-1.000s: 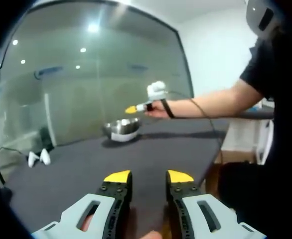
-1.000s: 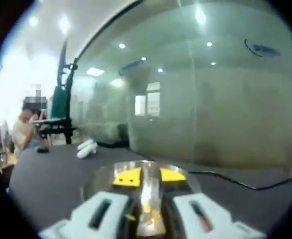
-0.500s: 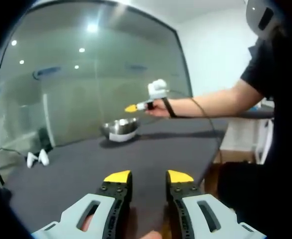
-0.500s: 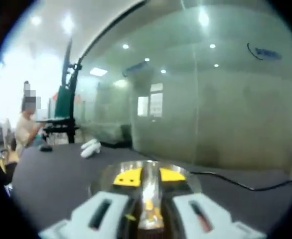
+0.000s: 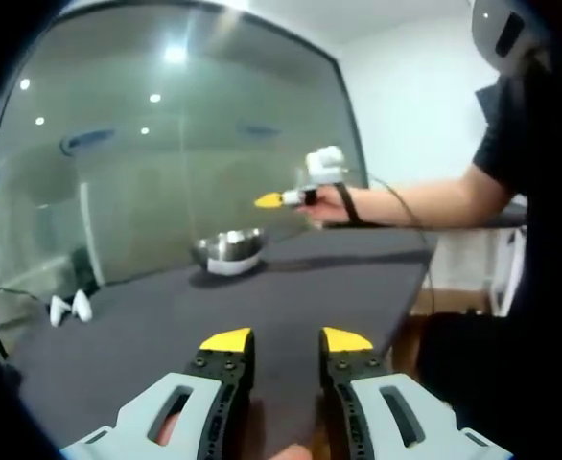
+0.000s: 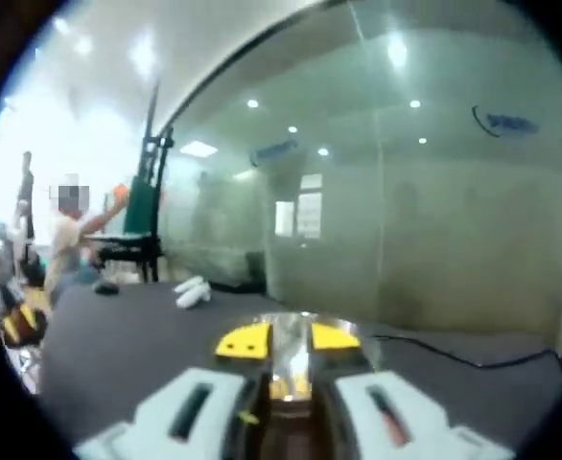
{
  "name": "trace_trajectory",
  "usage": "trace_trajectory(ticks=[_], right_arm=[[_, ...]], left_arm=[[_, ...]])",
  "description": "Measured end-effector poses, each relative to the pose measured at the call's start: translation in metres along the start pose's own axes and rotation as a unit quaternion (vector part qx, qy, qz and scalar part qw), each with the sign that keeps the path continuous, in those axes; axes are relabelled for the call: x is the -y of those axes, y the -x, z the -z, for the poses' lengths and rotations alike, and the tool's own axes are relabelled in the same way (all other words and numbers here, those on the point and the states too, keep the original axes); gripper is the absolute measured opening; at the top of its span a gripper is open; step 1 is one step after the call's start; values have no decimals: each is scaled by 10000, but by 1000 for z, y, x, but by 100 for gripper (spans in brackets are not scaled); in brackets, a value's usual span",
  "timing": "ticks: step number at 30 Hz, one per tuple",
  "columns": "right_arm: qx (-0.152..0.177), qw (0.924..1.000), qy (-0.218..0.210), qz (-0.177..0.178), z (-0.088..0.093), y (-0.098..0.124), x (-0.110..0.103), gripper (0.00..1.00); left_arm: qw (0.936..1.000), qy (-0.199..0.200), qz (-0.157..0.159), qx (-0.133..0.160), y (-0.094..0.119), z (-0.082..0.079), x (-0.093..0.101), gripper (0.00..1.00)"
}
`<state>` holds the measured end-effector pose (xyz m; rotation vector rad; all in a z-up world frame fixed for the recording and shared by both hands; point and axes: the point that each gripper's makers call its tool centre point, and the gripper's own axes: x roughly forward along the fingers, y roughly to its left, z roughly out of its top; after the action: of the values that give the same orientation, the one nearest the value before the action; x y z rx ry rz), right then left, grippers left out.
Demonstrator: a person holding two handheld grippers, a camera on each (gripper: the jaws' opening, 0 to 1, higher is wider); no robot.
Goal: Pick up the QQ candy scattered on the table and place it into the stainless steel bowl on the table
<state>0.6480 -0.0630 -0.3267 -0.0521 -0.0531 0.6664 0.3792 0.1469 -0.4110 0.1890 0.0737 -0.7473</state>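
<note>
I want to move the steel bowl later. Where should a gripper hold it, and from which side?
Grip the thin rim of the stainless steel bowl, probably coming from above with one jaw inside and one outside. Its rounded, shiny wall gives two jaws no flat place to clamp. It stands upright on the dark table, its mouth open upward.

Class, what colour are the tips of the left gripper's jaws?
Yellow, on the left gripper; clearest in the left gripper view.

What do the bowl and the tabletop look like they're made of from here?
The bowl looks like polished metal, probably stainless steel: silvery, with bright mirror-like reflections on its wall. The table is dark grey and matte, showing no glare from the ceiling lights; it may be a cloth or mat covering, but the weave is too blurred to tell.
</note>
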Motion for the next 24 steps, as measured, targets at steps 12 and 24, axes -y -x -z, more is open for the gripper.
trace_trajectory(ticks=[12, 24], right_arm=[[-2, 10000, -49, -25, 18, 77, -21, 15], [-117, 9995, -262, 149, 39, 137, -20, 16]], left_arm=[[9997, -55, 224, 116, -17, -11, 8, 29], [9995, -29, 259, 199, -29, -15, 10, 29]])
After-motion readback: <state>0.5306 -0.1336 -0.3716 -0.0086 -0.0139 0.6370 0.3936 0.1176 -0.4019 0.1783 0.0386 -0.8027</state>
